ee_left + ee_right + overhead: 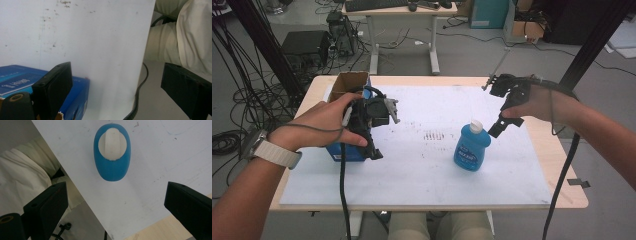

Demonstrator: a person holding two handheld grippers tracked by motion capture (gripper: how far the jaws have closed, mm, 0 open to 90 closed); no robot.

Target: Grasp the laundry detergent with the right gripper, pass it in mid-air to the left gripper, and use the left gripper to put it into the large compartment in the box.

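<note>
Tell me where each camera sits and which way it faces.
High view: above the person's side, facing forward and down on the white board; forearms show.
Left gripper view: rides the left gripper, facing down over the blue box; trouser legs show.
Right gripper view: rides the right gripper, straight above the blue bottle.
High and right views share the bottle.

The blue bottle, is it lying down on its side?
No, the blue bottle stands upright on the white sheet, with its white cap pointing up.

A lab or workshop, tangled cables (242,105) across a grey floor, black equipment boxes (307,45), a keyboard (374,4) on a far desk, cardboard boxes (528,30).
</note>
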